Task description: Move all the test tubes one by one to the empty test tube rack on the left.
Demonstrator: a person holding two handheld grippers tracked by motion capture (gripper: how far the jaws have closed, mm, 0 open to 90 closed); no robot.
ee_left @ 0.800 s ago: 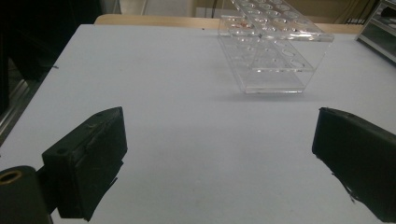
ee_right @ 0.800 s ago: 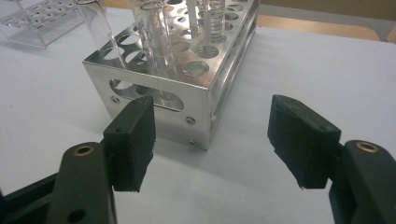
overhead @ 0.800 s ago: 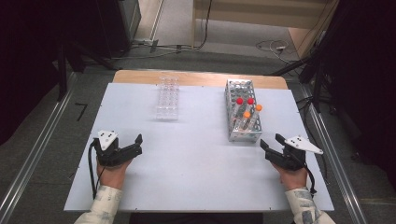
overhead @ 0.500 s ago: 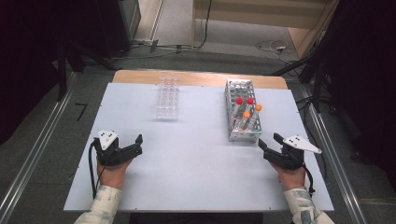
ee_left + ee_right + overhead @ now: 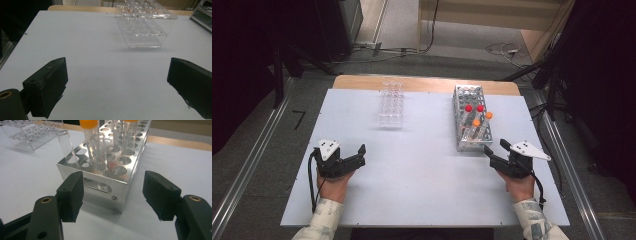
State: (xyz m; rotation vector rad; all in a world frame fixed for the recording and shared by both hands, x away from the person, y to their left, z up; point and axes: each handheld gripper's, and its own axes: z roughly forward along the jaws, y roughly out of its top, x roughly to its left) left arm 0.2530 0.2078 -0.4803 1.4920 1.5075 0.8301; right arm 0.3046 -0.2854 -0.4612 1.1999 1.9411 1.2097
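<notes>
Pale and matte, the table (image 5: 422, 190) stretches under both of my grippers, with dark floor and cables beyond its far edge. My landmark is the metal rack (image 5: 472, 122), a shiny perforated aluminium box with rows of round holes. It lies just ahead of my right gripper (image 5: 495, 153), its long axis running away from me toward the far edge. The right gripper's jaws stand wide apart with nothing between them, and in the right gripper view the rack's near corner sits squarely in front of the gap. In that rack stand clear tubes, upright: an orange-capped tube (image 5: 90, 137) near the front, an uncapped tube (image 5: 66, 143) beside it at the near edge, red-capped ones (image 5: 474, 108) farther back.

Well to the left of the metal rack sits a clear plastic rack (image 5: 392, 104), empty as far as I can tell. My left gripper (image 5: 360, 155) rests well short of it, jaws also spread and holding nothing.

I judge the right hand the nearer one for lifting a tube; the tubes' axes are vertical, so I would need to come from above or the side.
</notes>
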